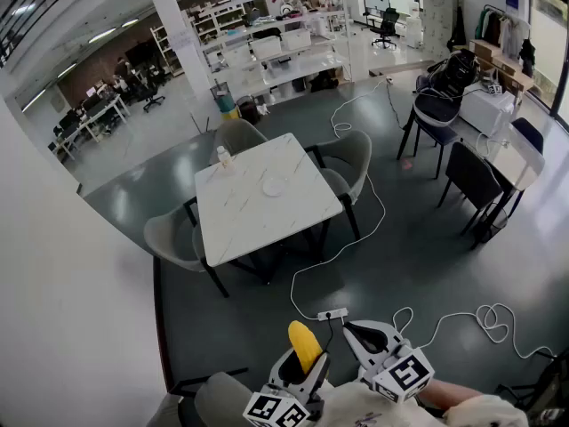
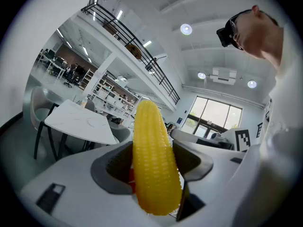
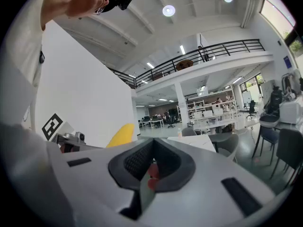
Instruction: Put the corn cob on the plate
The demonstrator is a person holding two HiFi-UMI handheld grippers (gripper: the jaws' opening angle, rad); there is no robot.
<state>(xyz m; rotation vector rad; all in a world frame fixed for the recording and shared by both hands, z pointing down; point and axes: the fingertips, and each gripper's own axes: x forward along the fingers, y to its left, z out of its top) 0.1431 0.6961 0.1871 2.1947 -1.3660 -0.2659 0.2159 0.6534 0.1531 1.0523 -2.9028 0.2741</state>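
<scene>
A yellow corn cob [image 2: 154, 160] stands upright between the jaws of my left gripper [image 2: 151, 167], which is shut on it; the cob [image 1: 304, 345] shows in the head view at the bottom, sticking up from the left gripper [image 1: 302, 372]. My right gripper [image 1: 364, 336] is beside it, jaws closed together with nothing between them [image 3: 150, 167]. The cob's tip [image 3: 120, 135] shows at the left of the right gripper view. A white plate [image 1: 274, 186] lies on the white marble table [image 1: 240, 221] far ahead across the floor.
Grey chairs [image 1: 351, 154] surround the table; a small bottle [image 1: 224, 157] stands at its far left corner. A white cable and power strip [image 1: 332, 314] lie on the dark floor between me and the table. Dark chairs [image 1: 471, 181] stand at right, a white wall at left.
</scene>
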